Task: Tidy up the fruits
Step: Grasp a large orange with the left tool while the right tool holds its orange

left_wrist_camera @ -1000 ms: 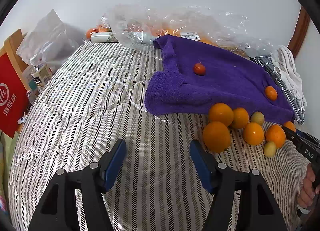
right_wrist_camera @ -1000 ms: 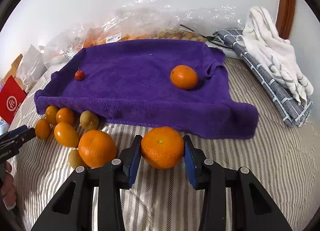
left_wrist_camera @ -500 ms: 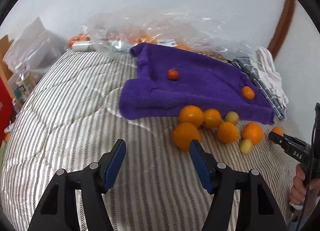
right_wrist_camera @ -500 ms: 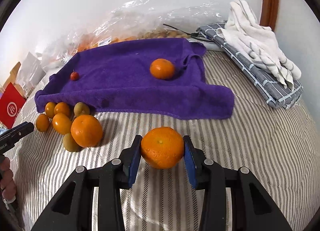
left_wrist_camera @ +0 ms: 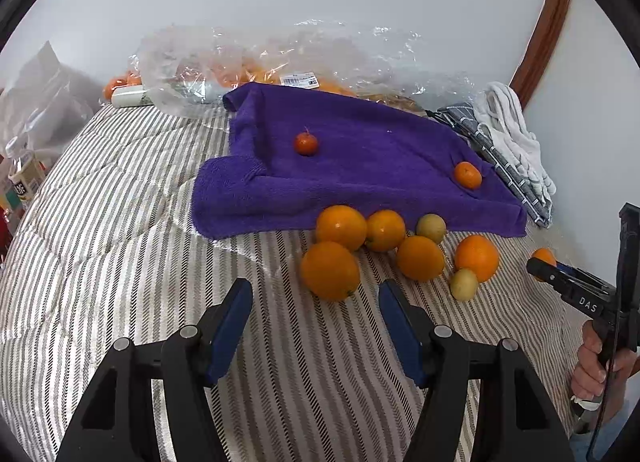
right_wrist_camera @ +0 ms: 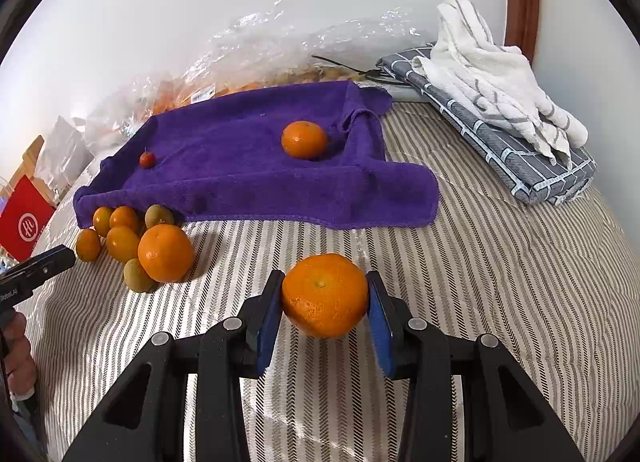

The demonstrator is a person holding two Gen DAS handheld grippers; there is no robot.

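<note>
1. Since a second ago, pulled back from the purple towel (right_wrist_camera: 256, 166), right gripper (right_wrist_camera: 324, 316) clamped on a mandarin (right_wrist_camera: 325, 294) above the striped bed (right_wrist_camera: 500, 282).
2. Left gripper (left_wrist_camera: 316, 326) half open, empty, just short of the fruit pile (left_wrist_camera: 384, 246) at the towel's near edge.

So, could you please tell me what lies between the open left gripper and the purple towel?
In the left wrist view, a cluster of oranges and two small greenish fruits sits on the striped cover between the left gripper and the purple towel.
</note>
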